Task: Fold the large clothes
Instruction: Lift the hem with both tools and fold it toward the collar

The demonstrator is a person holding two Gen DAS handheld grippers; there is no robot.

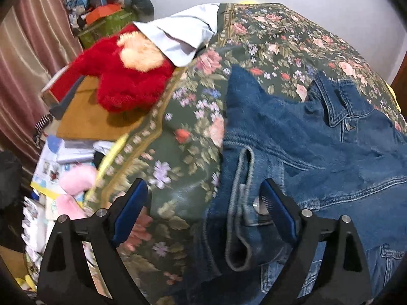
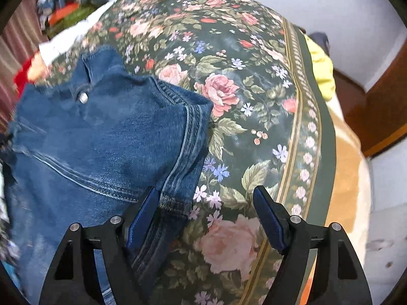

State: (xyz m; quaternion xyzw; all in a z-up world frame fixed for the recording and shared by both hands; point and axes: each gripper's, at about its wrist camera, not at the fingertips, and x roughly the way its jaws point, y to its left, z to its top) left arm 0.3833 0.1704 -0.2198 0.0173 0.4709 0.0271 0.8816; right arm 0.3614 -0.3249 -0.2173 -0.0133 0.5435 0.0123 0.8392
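A blue denim jacket (image 1: 318,139) lies on a bed covered by a green floral spread (image 1: 188,132). In the left wrist view its collar and a metal button are at the right, and a folded cuff (image 1: 241,203) lies between my fingers. My left gripper (image 1: 203,193) is open, low over the jacket's left edge, holding nothing. In the right wrist view the jacket (image 2: 101,132) fills the left side, its folded sleeve edge reaching under my left finger. My right gripper (image 2: 206,200) is open over the jacket's right edge and the floral spread (image 2: 254,101).
Left of the bed are a red plush toy (image 1: 127,81), a pale blue cloth (image 1: 183,35), a brown board, boxes, pink items and a curtain (image 1: 33,45). A yellow cloth (image 2: 321,68) and wooden furniture (image 2: 381,106) lie past the bed's right edge.
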